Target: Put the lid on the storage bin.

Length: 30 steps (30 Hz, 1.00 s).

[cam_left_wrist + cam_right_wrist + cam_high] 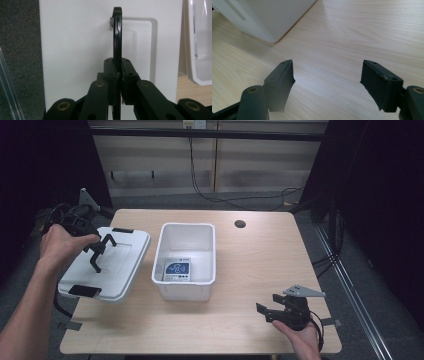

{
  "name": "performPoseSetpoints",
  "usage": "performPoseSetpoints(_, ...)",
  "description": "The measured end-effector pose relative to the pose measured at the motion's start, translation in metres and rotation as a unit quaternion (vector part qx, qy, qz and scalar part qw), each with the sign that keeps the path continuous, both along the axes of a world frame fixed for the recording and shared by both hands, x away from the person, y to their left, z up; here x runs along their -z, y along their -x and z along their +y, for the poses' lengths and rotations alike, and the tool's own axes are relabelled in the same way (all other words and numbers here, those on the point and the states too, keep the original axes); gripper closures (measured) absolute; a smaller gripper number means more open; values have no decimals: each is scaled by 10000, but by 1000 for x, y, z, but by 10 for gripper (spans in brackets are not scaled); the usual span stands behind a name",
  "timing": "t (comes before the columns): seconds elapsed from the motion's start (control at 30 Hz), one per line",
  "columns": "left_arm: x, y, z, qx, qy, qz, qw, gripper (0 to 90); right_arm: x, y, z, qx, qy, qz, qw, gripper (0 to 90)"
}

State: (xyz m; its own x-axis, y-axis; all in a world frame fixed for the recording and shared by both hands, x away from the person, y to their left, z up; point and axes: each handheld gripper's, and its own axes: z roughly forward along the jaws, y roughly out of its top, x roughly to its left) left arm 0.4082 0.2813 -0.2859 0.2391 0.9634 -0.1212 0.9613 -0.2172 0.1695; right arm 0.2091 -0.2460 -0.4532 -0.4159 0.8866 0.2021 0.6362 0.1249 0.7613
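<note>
Bright table, dark surroundings, soft shadows, slightly blurred close-ups

Looks like a lab or recording studio set up for handling trials. Dark curtains (45, 165) hung on both sides, pale wood wall panels (210, 165) far beyond the left tool (100, 251), loose black cables (235, 195) trailing over grey carpet (350, 285). Plain wooden tabletop (260, 265) with a cable hole (240, 224), tape marks (73, 324) at its near edge, below that tool.
</note>
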Motion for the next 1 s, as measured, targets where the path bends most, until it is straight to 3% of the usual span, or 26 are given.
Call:
performPoseSetpoints(0.47, -30, 5, -19, 221, 10, -245, 9995, 849, 0, 0, 0, -1, -5, -3, 10000, 260)
performPoseSetpoints(1.0, -31, -1, -56, 272, 99, -235, 9993, 849, 0, 0, 0, -8, -8, 2, 10000, 259)
